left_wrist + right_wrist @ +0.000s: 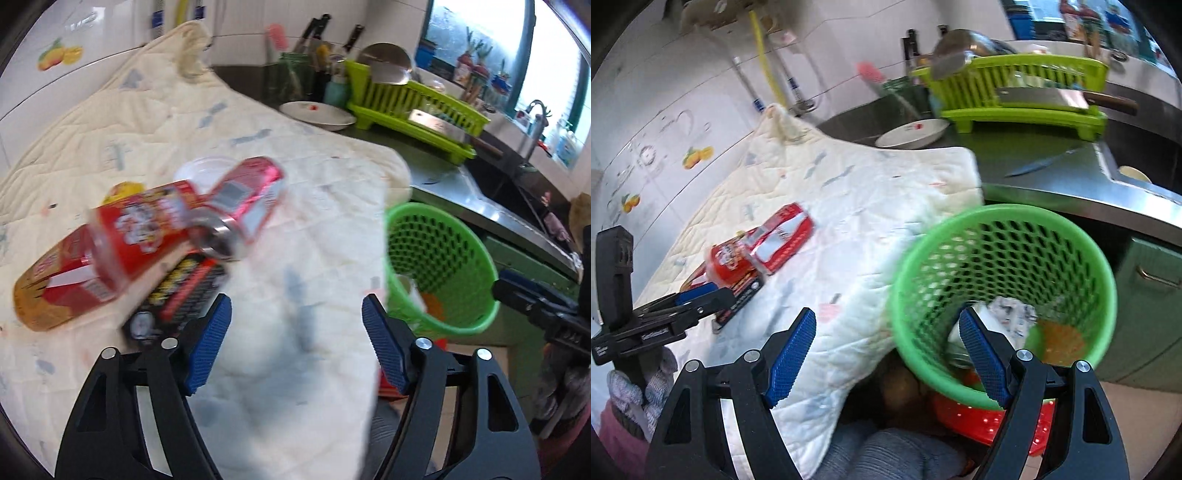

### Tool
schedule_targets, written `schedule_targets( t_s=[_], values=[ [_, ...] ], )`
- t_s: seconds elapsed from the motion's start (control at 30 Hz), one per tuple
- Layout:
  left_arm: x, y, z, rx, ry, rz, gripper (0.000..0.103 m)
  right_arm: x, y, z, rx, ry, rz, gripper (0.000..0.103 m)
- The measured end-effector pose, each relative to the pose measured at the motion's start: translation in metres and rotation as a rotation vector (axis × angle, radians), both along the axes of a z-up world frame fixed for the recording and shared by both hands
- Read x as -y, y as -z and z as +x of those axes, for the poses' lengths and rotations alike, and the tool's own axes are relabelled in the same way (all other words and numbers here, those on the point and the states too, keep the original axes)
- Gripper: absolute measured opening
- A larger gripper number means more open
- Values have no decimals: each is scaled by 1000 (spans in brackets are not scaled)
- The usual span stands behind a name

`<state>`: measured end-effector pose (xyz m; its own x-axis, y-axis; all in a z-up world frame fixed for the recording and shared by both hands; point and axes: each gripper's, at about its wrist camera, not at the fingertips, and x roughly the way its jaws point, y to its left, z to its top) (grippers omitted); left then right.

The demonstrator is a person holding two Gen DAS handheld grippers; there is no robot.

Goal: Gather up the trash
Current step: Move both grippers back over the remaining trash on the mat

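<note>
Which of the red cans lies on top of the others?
The shiny pink-red can, with its silver end facing us. It rests across the red cartoon can, which lies over the orange-and-red can beside the black packet.

Daylight is pouring in from the window at the upper right of the left wrist view, blowing out the panes to near white and washing the faucet in glare. The steel counter is throwing back a pale sheen, and the white wall tiles are shining softly. Both pictures are reading bright overall, with only faint shadows. Motion blur is smearing the red cans and the quilted cloth in the left wrist view, and the green basket in the right wrist view. Fisheye distortion is bending straight lines near the edges, and the corners are darkening to black.
</note>
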<state>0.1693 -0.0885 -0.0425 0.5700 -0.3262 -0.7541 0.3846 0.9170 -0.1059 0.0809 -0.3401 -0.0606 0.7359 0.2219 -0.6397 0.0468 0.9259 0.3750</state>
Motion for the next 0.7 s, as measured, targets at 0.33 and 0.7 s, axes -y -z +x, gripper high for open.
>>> schedule_targets(
  t_s=[0.33,0.7],
  values=[
    [-43,24,28,-5,15,91,70,-44,-4,20,-5,-89,-20,77],
    [-44,39,43,-16,82,134,70,-64,3,37,-34,-126,-27,77]
  ],
)
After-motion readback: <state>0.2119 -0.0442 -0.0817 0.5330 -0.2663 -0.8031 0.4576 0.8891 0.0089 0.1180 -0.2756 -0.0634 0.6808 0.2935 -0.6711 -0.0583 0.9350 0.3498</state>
